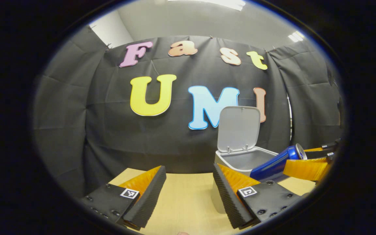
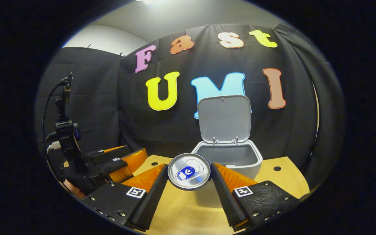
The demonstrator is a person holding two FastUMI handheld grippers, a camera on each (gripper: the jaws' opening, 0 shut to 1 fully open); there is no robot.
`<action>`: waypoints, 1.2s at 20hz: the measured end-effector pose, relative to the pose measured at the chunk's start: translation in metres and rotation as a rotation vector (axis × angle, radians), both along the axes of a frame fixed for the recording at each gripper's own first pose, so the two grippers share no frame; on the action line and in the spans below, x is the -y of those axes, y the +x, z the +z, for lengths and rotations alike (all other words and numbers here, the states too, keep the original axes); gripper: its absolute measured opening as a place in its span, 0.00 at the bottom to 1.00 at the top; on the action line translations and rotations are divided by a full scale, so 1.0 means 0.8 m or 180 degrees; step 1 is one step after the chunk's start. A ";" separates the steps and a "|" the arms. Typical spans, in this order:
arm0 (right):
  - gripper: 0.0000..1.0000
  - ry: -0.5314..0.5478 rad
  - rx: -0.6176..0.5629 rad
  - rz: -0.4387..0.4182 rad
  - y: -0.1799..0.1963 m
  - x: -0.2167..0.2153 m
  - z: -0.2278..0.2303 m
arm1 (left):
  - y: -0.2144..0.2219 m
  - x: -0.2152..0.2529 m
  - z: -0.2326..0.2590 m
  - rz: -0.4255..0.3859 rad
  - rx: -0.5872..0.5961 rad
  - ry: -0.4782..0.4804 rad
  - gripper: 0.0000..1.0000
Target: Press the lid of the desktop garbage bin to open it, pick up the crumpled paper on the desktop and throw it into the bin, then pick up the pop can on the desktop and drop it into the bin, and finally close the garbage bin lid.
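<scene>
The white desktop bin point(image 2: 240, 164) stands on the wooden table with its lid point(image 2: 224, 119) raised upright behind the opening. My right gripper point(image 2: 189, 174) is shut on the blue pop can point(image 2: 189, 171), whose silver top faces the camera just in front of the bin. In the left gripper view the bin point(image 1: 237, 160) sits ahead to the right, lid point(image 1: 238, 128) up, and the can point(image 1: 274, 164) hangs tilted over its near right rim, held by the right gripper point(image 1: 305, 168). My left gripper point(image 1: 189, 186) is open above the table, nothing between its fingers.
The light wooden table point(image 2: 279, 181) has small round holes near its back edge. Black cloth walls close in behind and on both sides. In the right gripper view the left gripper point(image 2: 109, 164) and its cabled camera mount stand at the far left.
</scene>
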State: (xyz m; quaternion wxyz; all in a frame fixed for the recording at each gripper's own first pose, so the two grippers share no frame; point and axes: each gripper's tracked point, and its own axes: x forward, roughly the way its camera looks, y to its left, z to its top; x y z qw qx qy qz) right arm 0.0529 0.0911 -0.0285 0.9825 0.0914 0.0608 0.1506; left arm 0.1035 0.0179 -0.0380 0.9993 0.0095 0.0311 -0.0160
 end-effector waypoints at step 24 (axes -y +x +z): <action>0.93 -0.0629 0.0181 -0.0552 0.102 0.017 -0.009 | 0.003 -0.001 -0.009 0.0036 -0.0031 0.0029 0.95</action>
